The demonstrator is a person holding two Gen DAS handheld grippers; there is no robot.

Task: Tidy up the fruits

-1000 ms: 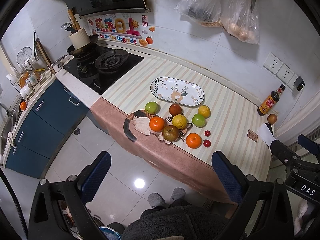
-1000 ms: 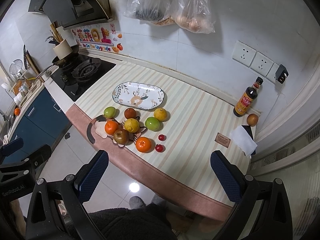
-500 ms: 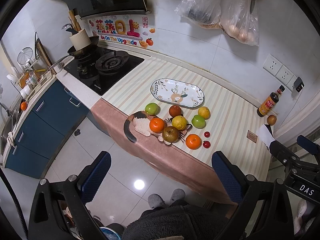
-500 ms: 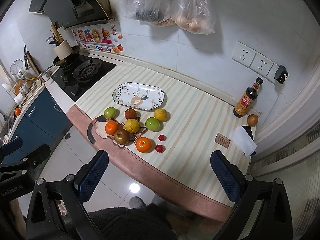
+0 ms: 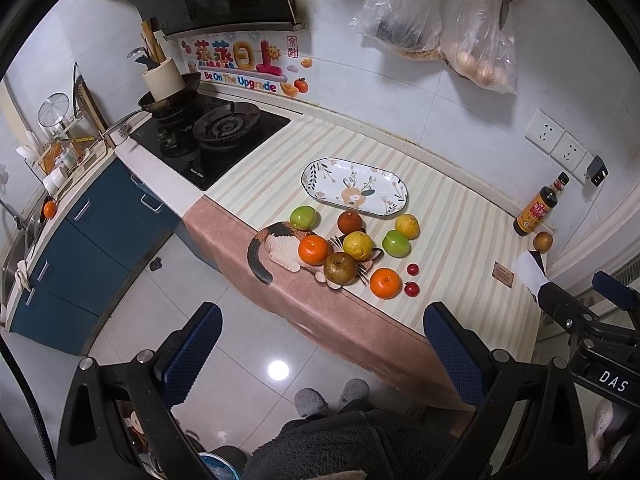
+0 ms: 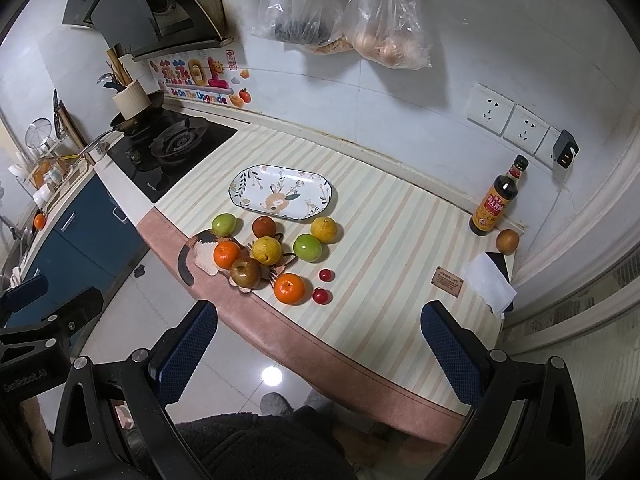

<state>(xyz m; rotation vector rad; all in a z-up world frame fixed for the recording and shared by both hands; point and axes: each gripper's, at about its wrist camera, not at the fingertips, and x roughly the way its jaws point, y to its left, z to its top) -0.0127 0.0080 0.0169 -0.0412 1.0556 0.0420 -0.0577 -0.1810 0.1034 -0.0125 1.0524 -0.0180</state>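
Both pairs of fingers, on the left gripper [image 5: 320, 354] and the right gripper [image 6: 318, 354], stand wide apart and hold nothing. Beyond them the oval plate [image 6: 318, 194] appears bare. Fruits [image 6: 267, 250] cluster just in front of the plate, well ahead of both grippers.

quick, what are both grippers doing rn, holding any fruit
Left gripper: jaws open, holding nothing.
Right gripper: jaws open, holding nothing.
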